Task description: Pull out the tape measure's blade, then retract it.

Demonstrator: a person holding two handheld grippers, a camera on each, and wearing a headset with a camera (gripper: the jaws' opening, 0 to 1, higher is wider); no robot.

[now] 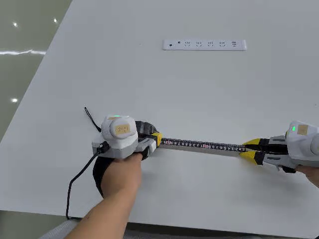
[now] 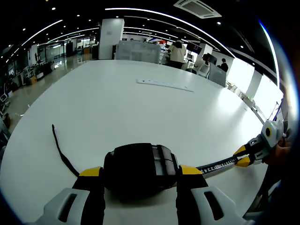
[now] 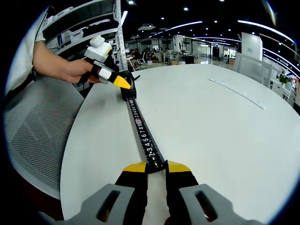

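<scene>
Between the jaws of my left gripper (image 2: 141,171) sits the tape measure's black case (image 2: 140,161), clamped across its sides, yellow tips pressed against it, on the white table (image 1: 209,89). My right gripper (image 3: 156,168) has its jaws closed on the free end of the blade (image 3: 143,133). In the head view the blade stretches from the case's mouth toward 3 o'clock, low over the tabletop or on it; I cannot tell which.

My worry is the return. I judge the blade to be spring-loaded, so if the right jaws let go outright it could whip back, slap the case and twist it in the left grip. A sideways pull from the right could kink the strip. A slack left clamp would let the case slide toward 3 o'clock instead of taking the blade in.

From the left jaws the blade leaves at about 3 o'clock. In the right gripper view it runs off toward 11 o'clock to the case. The case's wrist strap (image 1: 90,117) trails at 10 o'clock of the left gripper, and a power strip (image 1: 204,45) lies well apart at 12 o'clock.
</scene>
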